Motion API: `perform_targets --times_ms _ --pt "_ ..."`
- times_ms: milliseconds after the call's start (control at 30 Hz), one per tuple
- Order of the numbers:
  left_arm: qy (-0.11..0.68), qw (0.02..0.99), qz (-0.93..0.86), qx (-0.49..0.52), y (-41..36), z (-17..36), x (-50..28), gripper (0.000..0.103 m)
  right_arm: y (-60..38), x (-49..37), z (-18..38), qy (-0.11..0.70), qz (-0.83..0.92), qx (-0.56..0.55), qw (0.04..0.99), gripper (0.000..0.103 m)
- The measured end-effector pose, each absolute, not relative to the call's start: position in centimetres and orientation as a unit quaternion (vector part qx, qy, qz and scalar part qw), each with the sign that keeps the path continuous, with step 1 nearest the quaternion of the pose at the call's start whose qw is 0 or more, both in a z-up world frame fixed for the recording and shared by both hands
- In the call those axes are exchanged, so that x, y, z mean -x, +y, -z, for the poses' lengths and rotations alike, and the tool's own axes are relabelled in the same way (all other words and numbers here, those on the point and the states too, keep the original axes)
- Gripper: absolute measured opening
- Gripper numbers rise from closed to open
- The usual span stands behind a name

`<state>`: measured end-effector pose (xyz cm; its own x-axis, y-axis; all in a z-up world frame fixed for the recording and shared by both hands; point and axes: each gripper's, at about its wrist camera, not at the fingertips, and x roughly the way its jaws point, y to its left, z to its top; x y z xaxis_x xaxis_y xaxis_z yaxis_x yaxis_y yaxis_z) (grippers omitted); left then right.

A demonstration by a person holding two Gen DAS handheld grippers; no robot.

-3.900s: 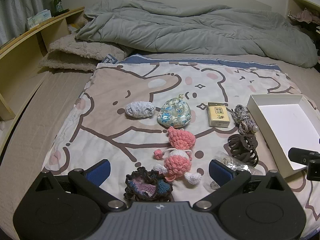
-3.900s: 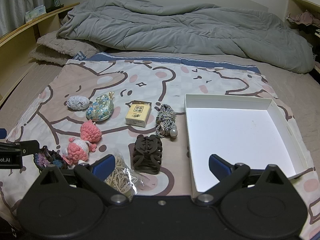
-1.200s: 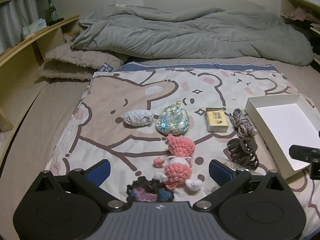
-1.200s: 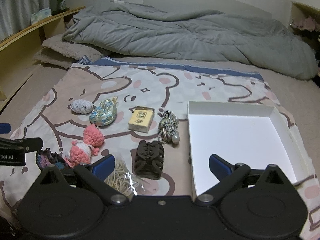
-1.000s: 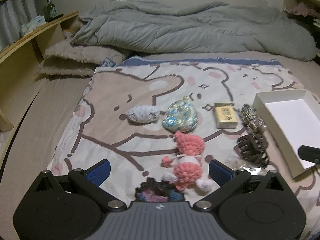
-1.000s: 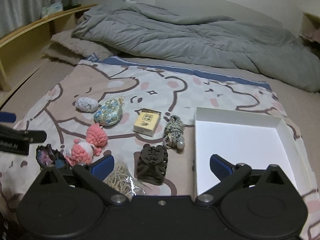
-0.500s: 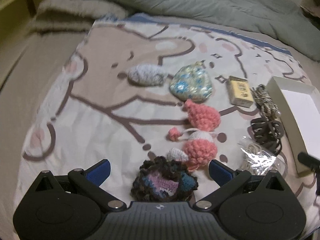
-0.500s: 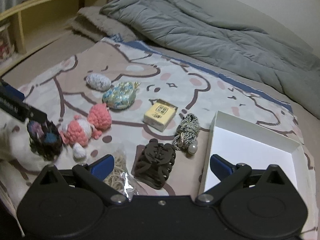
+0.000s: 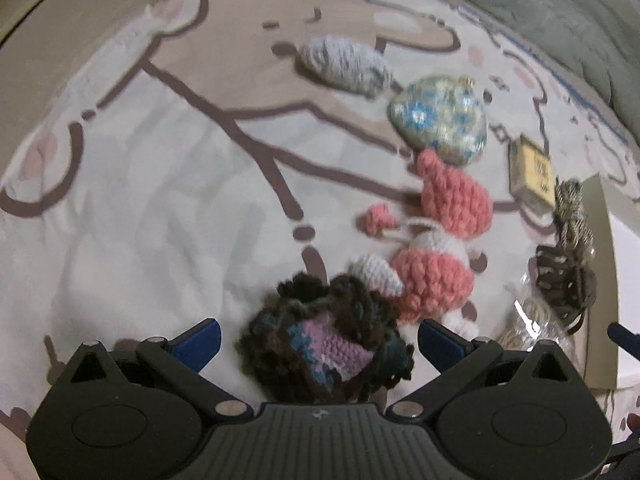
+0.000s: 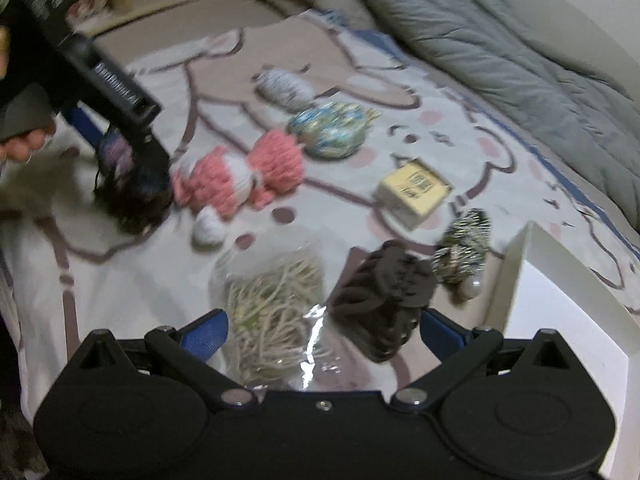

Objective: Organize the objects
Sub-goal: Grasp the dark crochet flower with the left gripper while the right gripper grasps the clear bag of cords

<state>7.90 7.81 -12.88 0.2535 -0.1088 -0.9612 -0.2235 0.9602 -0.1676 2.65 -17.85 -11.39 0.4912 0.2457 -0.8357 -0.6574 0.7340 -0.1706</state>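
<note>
Both grippers have dropped toward the cartoon-print blanket [image 9: 160, 208] since half a second ago, and the objects now loom larger in each view. From the left wrist camera, the left gripper [image 9: 318, 338] is spread wide with the dark crocheted scrunchie [image 9: 326, 340] lying between its blue fingertips [image 9: 198, 338], though contact cannot be told. At 1 o'clock from the scrunchie, touching its edge, lies the pink crocheted doll [image 9: 434, 248]; beyond it at 1 o'clock sit the floral pouch [image 9: 440, 120] and, toward 12 o'clock, the grey yarn ball [image 9: 346, 64]. At 3 o'clock near the frame edge are the yellow box [image 9: 532, 176], the striped hair tie [image 9: 574, 216] and the brown claw clip [image 9: 564, 284]. In the right wrist view, the right gripper [image 10: 322, 330] also stands open, low over the plastic bag of rubber bands [image 10: 272, 304], which lies between its fingers with the claw clip just beside at 2 o'clock. The white box [image 10: 516, 264] sits at 3 o'clock, its near wall beside the hair tie. At 10 o'clock a hand [image 10: 24, 144] holds the left gripper over the scrunchie.
</note>
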Motion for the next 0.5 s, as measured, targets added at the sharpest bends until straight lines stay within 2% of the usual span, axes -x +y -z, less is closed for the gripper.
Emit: perform_targets --times_ms 200,367,500 --pt "0.657 0.740 -0.048 0.137 7.2 15.1 -8.2 0.103 -16.7 -3.1 13.1 0.449 -0.277 0.269 0.806 0.103" --pt "0.665 0.736 -0.061 0.112 6.6 15.7 -8.4 0.103 -16.2 -3.6 13.7 0.451 -0.271 0.280 0.803 0.103" --pt "0.653 0.744 -0.054 0.130 6.9 15.4 -8.3 0.102 -15.8 -4.0 13.9 0.465 -0.283 0.273 0.793 0.093"
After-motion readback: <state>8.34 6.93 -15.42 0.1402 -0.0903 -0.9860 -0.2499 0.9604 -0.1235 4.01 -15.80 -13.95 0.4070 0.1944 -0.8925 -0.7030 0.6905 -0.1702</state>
